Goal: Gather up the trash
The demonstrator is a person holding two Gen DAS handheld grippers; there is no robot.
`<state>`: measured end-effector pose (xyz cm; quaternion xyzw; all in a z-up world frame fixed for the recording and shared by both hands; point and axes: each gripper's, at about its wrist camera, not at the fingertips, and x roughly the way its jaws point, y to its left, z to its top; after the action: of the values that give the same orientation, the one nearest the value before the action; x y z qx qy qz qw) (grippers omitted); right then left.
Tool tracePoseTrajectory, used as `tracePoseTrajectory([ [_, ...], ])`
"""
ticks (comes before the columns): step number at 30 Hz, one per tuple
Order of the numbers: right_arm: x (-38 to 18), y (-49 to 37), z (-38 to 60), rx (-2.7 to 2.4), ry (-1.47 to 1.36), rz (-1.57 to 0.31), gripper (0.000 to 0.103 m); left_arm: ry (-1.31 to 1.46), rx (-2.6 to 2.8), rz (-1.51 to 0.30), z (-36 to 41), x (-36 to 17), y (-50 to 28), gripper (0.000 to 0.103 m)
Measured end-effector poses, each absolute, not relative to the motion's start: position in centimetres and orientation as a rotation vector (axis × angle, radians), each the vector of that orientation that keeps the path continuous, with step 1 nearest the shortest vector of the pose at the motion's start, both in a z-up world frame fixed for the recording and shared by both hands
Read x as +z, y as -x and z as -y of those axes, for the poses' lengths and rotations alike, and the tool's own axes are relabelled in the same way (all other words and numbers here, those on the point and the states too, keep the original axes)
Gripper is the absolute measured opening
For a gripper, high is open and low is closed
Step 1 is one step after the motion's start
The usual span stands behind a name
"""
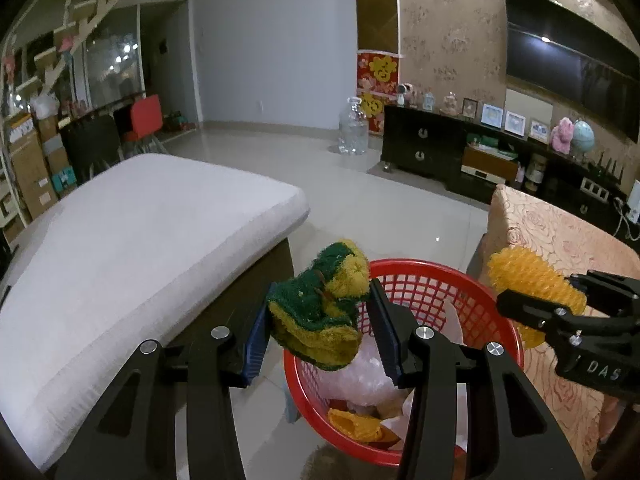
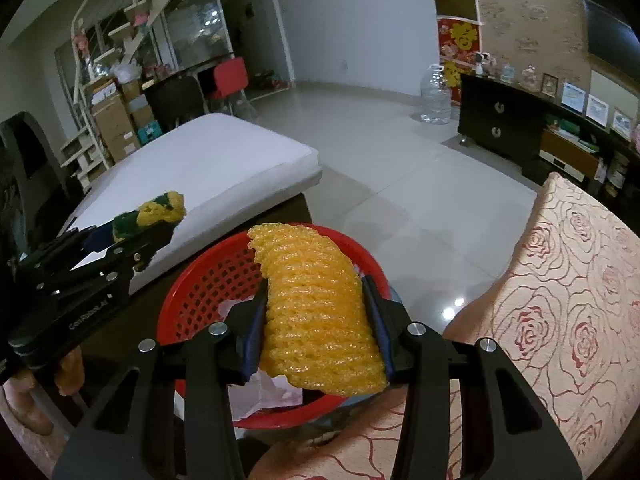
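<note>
Trash in hand counts 2 pieces: 1 green-and-yellow scouring sponge [image 1: 320, 306] and 1 yellow foam net sleeve [image 2: 320, 316]. The left claw [image 1: 322, 334] is clamped on the sponge, blue pads pressing both its sides, at lower centre of the left wrist view, just above the near rim of 1 red mesh basket [image 1: 424, 280]. The right claw [image 2: 318, 320] is clenched on the net sleeve, which fills the centre of the right wrist view and hangs over the same basket [image 2: 200, 284].

Inside the basket lie 1 more yellow net piece [image 1: 354, 424], 1 clear plastic bag [image 1: 360, 380] and some white paper [image 2: 268, 396]; anything beneath them is hidden.

The basket stands on the tiled floor between 1 white mattress [image 1: 132, 248] at left and 1 rose-patterned cushion [image 2: 568, 292] at right.

Writing: "DAS" reads on the right claw's body at lower right of the left wrist view, and "GenRobot.AI" on the left claw's body at lower left of the right wrist view.
</note>
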<state>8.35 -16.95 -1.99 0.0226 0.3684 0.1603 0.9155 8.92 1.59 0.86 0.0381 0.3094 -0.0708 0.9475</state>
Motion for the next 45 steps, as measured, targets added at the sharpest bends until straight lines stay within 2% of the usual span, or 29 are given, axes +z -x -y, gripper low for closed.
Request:
tracePoseTrajectory([
  [7,-3.1,-8.4,15.5,0.344,-0.018,-0.776,0.044,-0.058,-0.173,-0.642,-1.8,0.7,-9.0,0.045],
  [12,-3.2,-8.2,15.0,0.350,-0.007,-0.761,0.061,-0.053,-0.189,-0.647,-1.8,0.6,-8.8,0.050],
  [14,-3.2,-8.1,14.8,0.358,-0.005,-0.759,0.064,-0.041,-0.194,-0.653,-2.0,0.6,-8.9,0.052],
  [25,-3.3,-7.8,14.9,0.386,-0.029,-0.771,0.077,0.022,-0.199,-0.637,-2.6,1.2,-9.0,0.075],
  [37,-2.3,-7.6,16.4,0.341,-0.065,-0.734,0.079,0.020,-0.153,-0.604,-2.9,1.6,-8.5,0.080],
  [45,-2.2,-7.1,17.4,0.305,-0.114,-0.728,0.094,-0.017,-0.133,-0.579,-2.3,1.8,-8.0,0.084],
])
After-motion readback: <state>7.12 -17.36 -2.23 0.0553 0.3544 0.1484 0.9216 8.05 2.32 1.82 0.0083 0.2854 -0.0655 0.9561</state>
